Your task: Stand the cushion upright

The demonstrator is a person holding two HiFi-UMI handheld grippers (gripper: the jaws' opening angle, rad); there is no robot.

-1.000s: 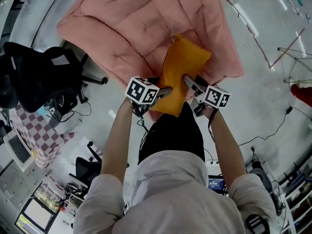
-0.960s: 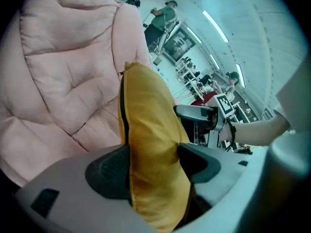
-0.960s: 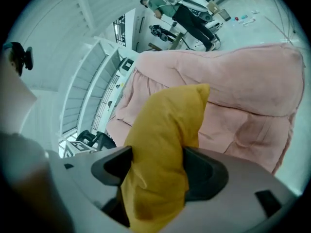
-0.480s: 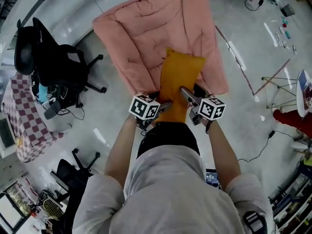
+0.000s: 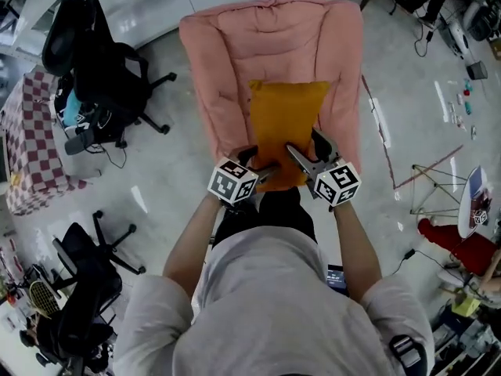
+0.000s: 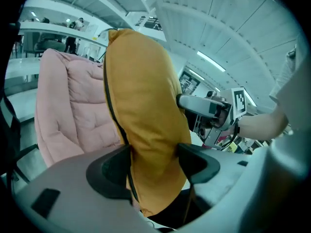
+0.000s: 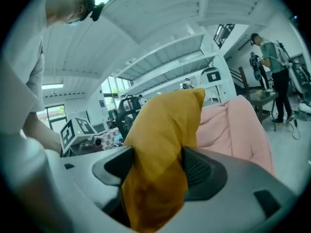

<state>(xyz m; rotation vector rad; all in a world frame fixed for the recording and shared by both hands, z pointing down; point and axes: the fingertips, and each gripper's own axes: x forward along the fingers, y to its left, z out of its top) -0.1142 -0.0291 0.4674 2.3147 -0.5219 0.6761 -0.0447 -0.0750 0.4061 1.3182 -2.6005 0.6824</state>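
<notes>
An orange cushion (image 5: 284, 124) is held up by its near edge in front of a pink padded lounge seat (image 5: 227, 53). My left gripper (image 5: 264, 168) is shut on the cushion's lower left corner, and my right gripper (image 5: 311, 152) is shut on its lower right part. In the left gripper view the cushion (image 6: 141, 96) rises on edge between the jaws of the left gripper (image 6: 154, 161), with the pink seat (image 6: 68, 96) behind. Orange fabric (image 7: 165, 125) fills the gap of the right gripper (image 7: 154, 166). The cushion's lower end is hidden by the jaws.
A black office chair (image 5: 94, 61) stands left of the pink seat and another (image 5: 86, 280) nearer me. A checkered cloth (image 5: 27, 139) lies far left. Cables and a thin-legged stand (image 5: 427, 182) are on the floor to the right. A person (image 7: 272, 57) stands far off.
Both grippers have risen with the cushion still clamped. The cushion went from slanted to hanging straighter in front of the seat. The right gripper has rolled.
</notes>
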